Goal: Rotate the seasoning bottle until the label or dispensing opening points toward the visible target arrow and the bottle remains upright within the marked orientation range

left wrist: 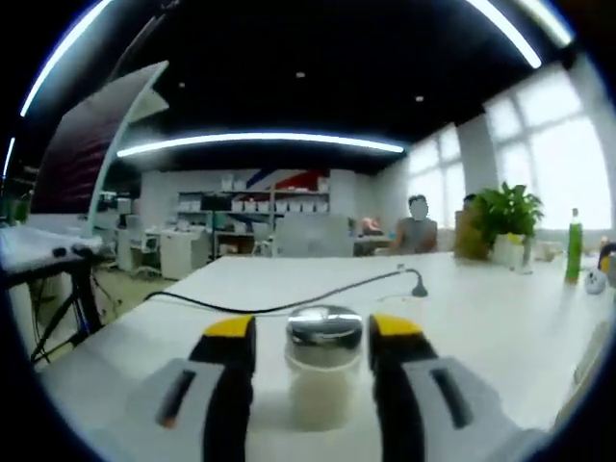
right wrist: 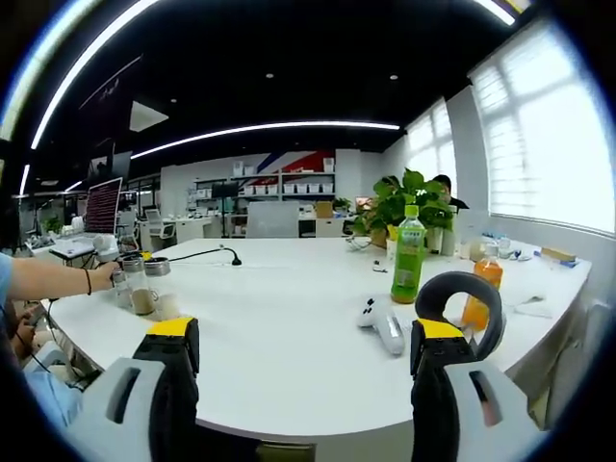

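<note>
- Right now the left tongs (left wrist: 310, 339) sit on either side of the seasoning bottle (left wrist: 323, 375), their yellow-tipped jaws flanking its silver cap; whether they truly press the glass, I cannot tell.
- The bottle stands upright on the near part of the white desk (left wrist: 481, 308), pale contents showing below the cap.
- Just beyond it, a black cable (left wrist: 289, 306) snakes across the desk to a small black stand.
- Far right, a green bottle (left wrist: 575, 246) stands near a potted plant (left wrist: 505, 217).
- Over to the right tongs (right wrist: 305, 342): jaws wide apart, nothing between them, hovering over the near edge of the desk.
- Ahead of them lies a white controller (right wrist: 382, 325), with black headphones (right wrist: 462, 298) to its right.
- Further back stands a green drink bottle (right wrist: 408, 252), an orange bottle (right wrist: 480, 294) to its right.
- At far left, a person's forearm (right wrist: 53, 279) reaches in toward a cluster of small jars (right wrist: 142, 289).
</note>
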### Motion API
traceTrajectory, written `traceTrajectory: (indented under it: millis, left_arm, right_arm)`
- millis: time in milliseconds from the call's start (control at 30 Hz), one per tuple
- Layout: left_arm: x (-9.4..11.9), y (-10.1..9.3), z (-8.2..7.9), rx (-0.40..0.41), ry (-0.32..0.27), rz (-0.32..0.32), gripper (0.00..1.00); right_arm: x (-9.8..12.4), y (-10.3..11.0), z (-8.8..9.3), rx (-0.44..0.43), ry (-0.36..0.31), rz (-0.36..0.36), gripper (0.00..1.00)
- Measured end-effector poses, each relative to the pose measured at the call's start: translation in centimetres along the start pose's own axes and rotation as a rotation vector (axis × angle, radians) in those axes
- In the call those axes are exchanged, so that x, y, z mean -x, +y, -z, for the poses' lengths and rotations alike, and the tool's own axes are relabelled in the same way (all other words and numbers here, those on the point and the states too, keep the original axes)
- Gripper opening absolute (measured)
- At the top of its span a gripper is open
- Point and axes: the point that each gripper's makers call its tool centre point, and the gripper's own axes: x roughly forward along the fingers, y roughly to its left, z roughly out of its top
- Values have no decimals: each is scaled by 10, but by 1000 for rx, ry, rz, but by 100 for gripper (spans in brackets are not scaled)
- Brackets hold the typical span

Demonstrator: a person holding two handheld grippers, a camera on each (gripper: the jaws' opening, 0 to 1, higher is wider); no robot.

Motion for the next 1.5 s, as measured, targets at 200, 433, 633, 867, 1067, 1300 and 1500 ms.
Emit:
traceTrajectory:
  millis: [200,433,633,867,1067,1300,1500]
  left_arm:
    - [-4,-1,0,-14,-6,3,46]
    - [-7,-5,-1,-97,-7,35,41]
    - [-8,-9,0,-123,-18,44,36]
    - [-6,-7,-3,-88,-21,51,34]
    - [-5,-4,-2,-63,-15,68,34]
    - [-3,-2,-2,-65,-1,89,34]
    - [3,-3,-6,-44,-17,101,34]
  right_arm:
    - [0,3,1,10,1,-6,94]
    - [3,1,0,7,-6,-4,94]
    - [4,-1,0,1,-6,0,94]
    - [2,0,1,-1,-2,-7,94]
    - [1,5,2,9,7,-19,94]
    - [-2,8,6,7,18,-17,93]
    - [-3,10,8,19,27,-20,93]
